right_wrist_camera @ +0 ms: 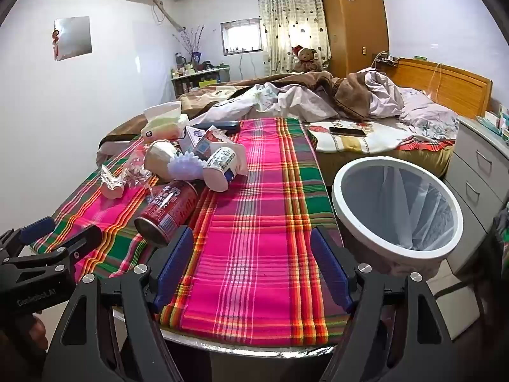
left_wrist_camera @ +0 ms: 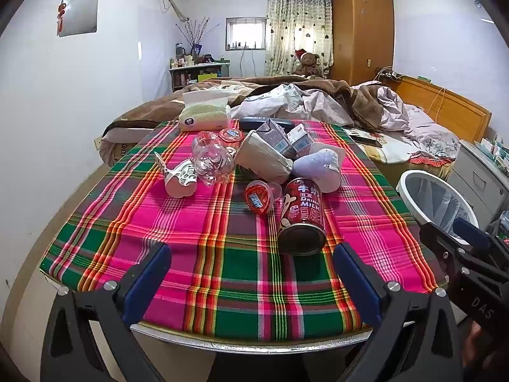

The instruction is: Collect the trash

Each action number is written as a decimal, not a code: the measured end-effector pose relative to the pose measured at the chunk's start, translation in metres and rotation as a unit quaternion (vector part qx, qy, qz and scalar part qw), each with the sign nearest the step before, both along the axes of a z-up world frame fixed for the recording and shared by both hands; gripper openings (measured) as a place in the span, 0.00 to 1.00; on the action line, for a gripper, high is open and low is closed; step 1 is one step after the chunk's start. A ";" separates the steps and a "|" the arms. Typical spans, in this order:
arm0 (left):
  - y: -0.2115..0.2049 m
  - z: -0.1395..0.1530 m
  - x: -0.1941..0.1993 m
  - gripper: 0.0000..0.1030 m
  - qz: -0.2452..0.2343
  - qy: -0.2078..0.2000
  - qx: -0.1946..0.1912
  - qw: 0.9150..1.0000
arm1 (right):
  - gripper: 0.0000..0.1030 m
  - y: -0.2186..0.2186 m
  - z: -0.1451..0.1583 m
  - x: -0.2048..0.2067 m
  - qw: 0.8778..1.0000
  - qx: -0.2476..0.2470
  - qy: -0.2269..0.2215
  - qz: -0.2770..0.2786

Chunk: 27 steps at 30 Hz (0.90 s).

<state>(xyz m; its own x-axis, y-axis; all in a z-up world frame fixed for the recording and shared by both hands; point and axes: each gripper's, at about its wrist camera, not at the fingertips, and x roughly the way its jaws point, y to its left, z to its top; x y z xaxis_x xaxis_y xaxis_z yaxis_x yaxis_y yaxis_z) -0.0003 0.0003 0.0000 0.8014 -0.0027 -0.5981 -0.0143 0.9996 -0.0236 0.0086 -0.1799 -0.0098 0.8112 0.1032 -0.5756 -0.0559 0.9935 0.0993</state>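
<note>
Trash lies heaped on the plaid-covered table (left_wrist_camera: 203,242). It includes a red milk can (left_wrist_camera: 302,213) on its side, a crushed clear bottle (left_wrist_camera: 211,162), a brown paper cup (left_wrist_camera: 262,159), a red-lidded jelly cup (left_wrist_camera: 259,197), small cartons (left_wrist_camera: 276,137) and a yogurt cup (left_wrist_camera: 179,178). My left gripper (left_wrist_camera: 251,254) is open over the near table edge, short of the can. My right gripper (right_wrist_camera: 253,235) is open over bare cloth, with the can (right_wrist_camera: 168,207) to its left. To its right, beside the table, stands the white-rimmed bin (right_wrist_camera: 338,191), lined with a clear bag.
A tissue pack (left_wrist_camera: 205,113) sits at the table's far left. The bed behind holds rumpled blankets and a phone (right_wrist_camera: 346,131). Grey drawers (right_wrist_camera: 477,165) stand right of the bin. Each gripper shows in the other's view: the right gripper (left_wrist_camera: 448,229), the left gripper (right_wrist_camera: 62,232).
</note>
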 end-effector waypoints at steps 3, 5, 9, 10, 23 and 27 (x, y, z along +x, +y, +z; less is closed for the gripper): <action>-0.001 0.000 0.001 1.00 -0.001 0.003 0.005 1.000 | 0.75 0.000 0.000 0.000 1.000 0.000 -0.001 0.001; -0.002 0.000 0.001 1.00 -0.001 0.002 0.005 1.000 | 0.75 0.000 0.001 0.000 1.000 -0.002 -0.001 0.001; 0.000 0.000 0.000 1.00 -0.002 0.002 0.005 1.000 | 0.75 0.000 0.000 -0.001 1.000 -0.002 -0.004 -0.004; 0.000 0.000 0.000 1.00 -0.001 0.001 0.004 1.000 | 0.75 0.000 0.000 -0.001 1.000 -0.002 -0.004 -0.004; 0.000 0.000 -0.002 1.00 -0.003 0.000 0.007 1.000 | 0.75 -0.002 0.004 -0.005 1.000 -0.003 -0.007 -0.007; 0.001 -0.001 -0.001 1.00 -0.003 0.000 0.009 1.000 | 0.75 -0.002 0.004 -0.004 1.000 -0.006 -0.007 -0.010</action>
